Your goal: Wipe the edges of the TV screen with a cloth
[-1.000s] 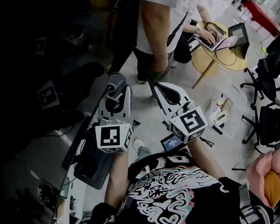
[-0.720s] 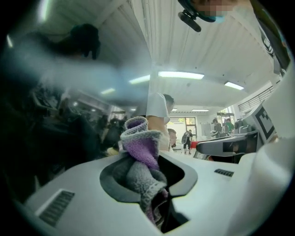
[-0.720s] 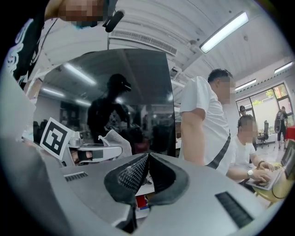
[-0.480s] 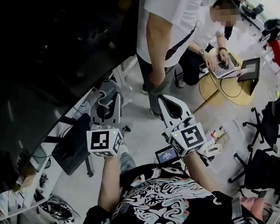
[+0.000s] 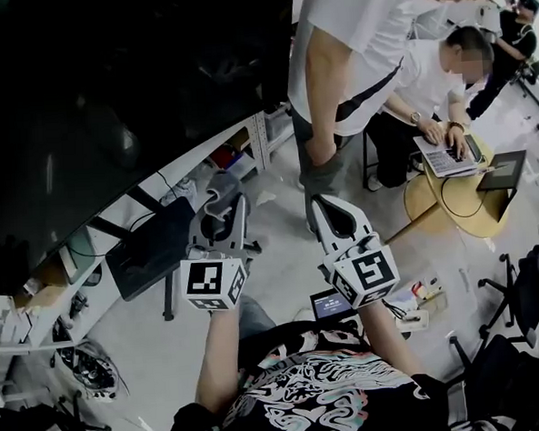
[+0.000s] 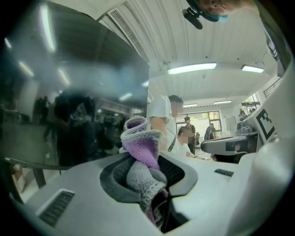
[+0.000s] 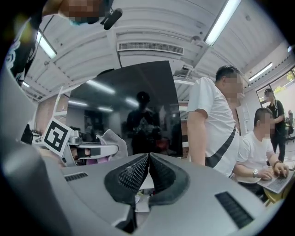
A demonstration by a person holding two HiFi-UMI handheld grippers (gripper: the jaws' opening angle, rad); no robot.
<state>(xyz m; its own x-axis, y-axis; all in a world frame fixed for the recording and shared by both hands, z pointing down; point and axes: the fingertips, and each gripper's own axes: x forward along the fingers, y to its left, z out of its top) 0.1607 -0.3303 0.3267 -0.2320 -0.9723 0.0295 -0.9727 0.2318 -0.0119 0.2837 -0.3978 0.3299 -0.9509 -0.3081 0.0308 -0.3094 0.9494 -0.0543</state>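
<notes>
A: Where's the cloth [image 6: 140, 147]?

B: Pinched in the left tongs [image 5: 223, 202]. It's a grey-and-purple wad poking out, held near the lower edge of the dark TV screen [image 5: 107, 83]. I can't tell whether it touches.

A: And the right tongs [image 7: 148, 159]?

B: Closed, pads pressed together with nothing between them, just beside the left.

Left gripper [image 5: 223, 204] held forward, jaws clamped on a cloth [image 6: 140, 147]. Right gripper [image 5: 324, 207] alongside it, not touching, jaws pressed together with nothing between them. Left forearm [image 5: 216, 350] and right forearm [image 5: 386, 326] bare, both extended forward.
</notes>
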